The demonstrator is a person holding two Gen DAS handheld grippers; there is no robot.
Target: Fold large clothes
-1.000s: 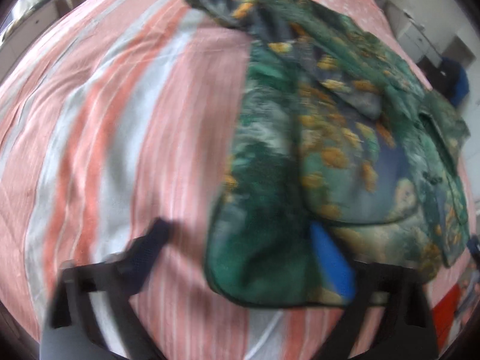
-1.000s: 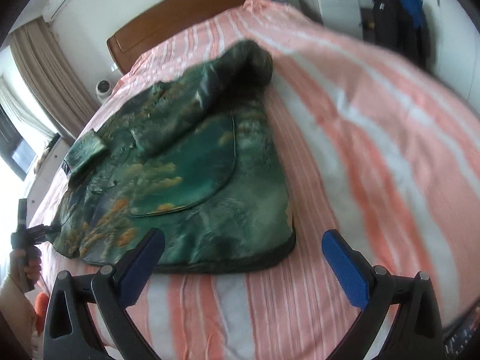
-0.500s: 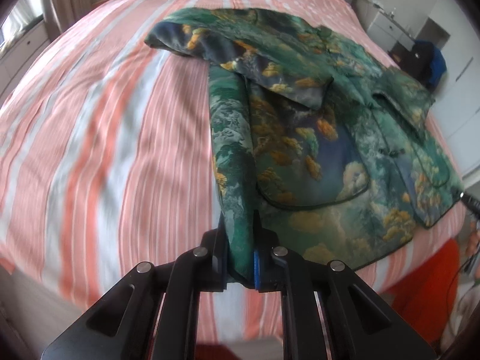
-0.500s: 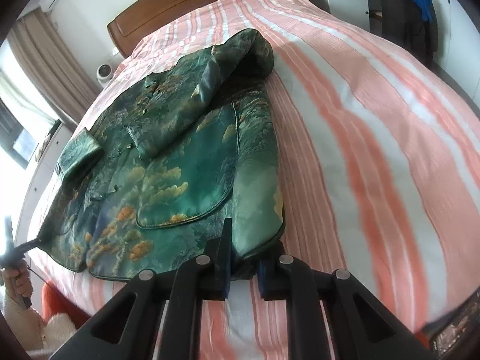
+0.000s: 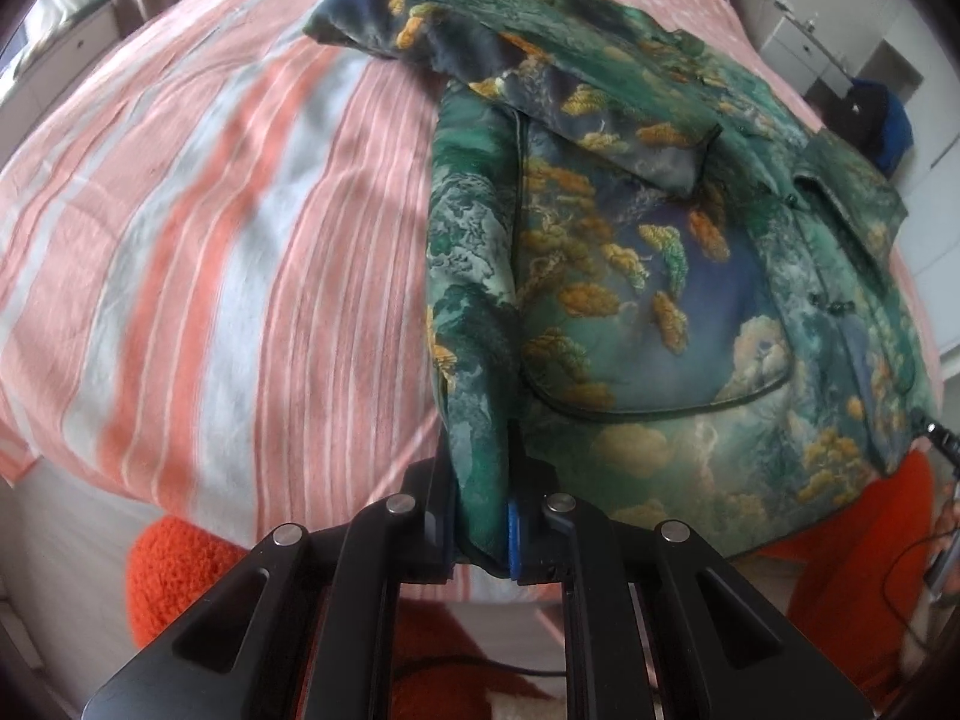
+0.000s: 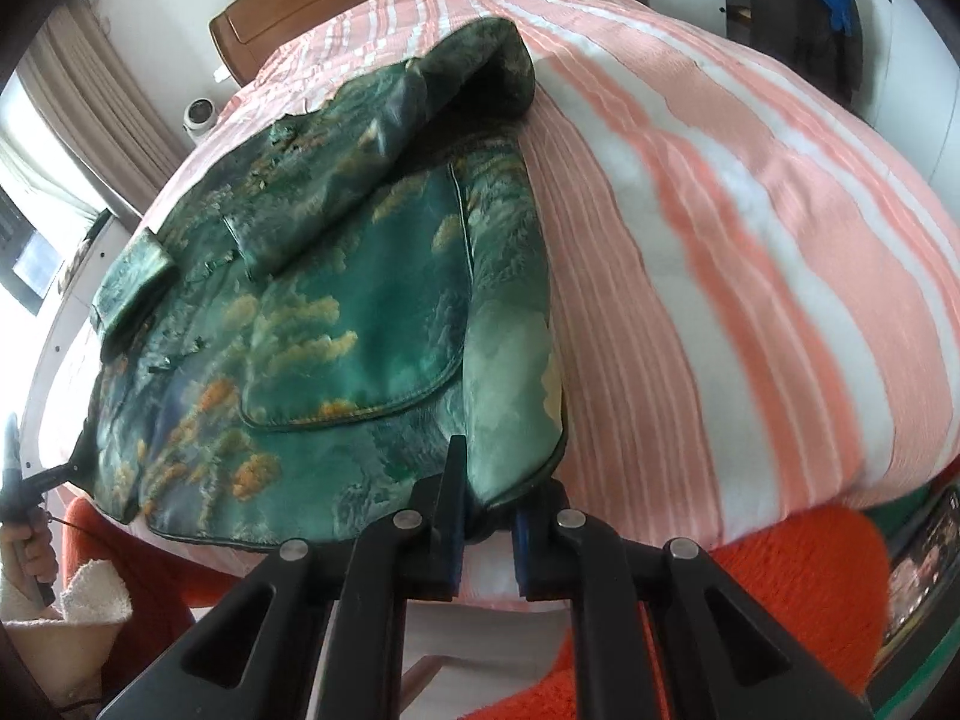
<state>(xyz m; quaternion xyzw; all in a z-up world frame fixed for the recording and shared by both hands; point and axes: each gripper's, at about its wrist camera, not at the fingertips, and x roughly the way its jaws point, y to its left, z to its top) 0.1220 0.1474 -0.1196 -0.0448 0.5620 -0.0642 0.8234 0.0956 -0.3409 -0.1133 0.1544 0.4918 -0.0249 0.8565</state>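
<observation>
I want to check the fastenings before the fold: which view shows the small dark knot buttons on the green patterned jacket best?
The left wrist view: the green patterned jacket lies lit, and the knot buttons stand out sharply down its front. In the right wrist view the same buttons are small dark marks, harder to tell apart.

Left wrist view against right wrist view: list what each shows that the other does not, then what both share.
Only the left wrist view shows the left gripper, jaws shut on the jacket hem at one bottom corner.

Only the right wrist view shows the right gripper, jaws shut on the other corner, plus the wooden headboard, a curtain and a hand gripping the other tool.

Both show the green patterned jacket on the striped bedspread and orange fabric below the bed edge.
</observation>
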